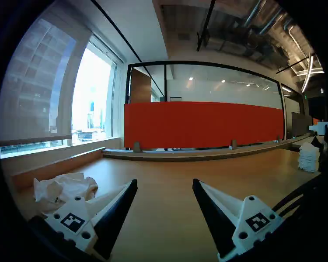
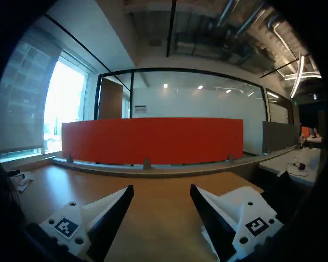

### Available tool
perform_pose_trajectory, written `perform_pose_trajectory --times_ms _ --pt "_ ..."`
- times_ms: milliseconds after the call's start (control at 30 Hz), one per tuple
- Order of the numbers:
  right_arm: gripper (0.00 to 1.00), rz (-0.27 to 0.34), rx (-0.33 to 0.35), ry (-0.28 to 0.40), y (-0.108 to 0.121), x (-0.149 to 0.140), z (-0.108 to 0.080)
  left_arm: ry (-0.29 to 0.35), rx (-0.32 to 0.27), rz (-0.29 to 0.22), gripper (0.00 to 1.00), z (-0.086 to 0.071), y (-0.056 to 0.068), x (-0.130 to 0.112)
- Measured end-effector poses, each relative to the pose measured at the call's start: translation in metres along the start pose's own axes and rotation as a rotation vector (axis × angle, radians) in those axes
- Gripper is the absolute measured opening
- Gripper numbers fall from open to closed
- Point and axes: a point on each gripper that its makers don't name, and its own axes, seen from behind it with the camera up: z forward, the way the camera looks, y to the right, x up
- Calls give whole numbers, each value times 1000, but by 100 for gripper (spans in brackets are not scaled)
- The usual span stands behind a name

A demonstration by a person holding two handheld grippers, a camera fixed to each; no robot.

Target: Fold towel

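I hold my left gripper (image 1: 164, 181) and right gripper (image 2: 161, 187) over the wooden tabletop (image 1: 172, 166), jaws spread wide. The crumpled white towel (image 1: 65, 187) lies just beside one left-gripper finger.

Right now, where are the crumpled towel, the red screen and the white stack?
crumpled towel (image 1: 65, 187), left gripper view, middle of the heap.
red screen (image 1: 203, 124), left gripper view, its middle.
white stack (image 1: 308, 158), left gripper view, its side.
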Motion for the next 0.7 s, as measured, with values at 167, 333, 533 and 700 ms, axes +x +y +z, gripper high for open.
perform_pose_trajectory --times_ms 167,333,533,700 --pt "100 0 3 -9 2 -18 -2 0 0 0 94 0 0 0" --pt "100 -3 0 -14 4 -33 -3 0 0 0 94 0 0 0" --pt "100 19 4 -11 4 -46 -4 0 0 0 93 0 0 0" --pt "100 43 12 -21 2 -58 -4 0 0 0 94 0 0 0"
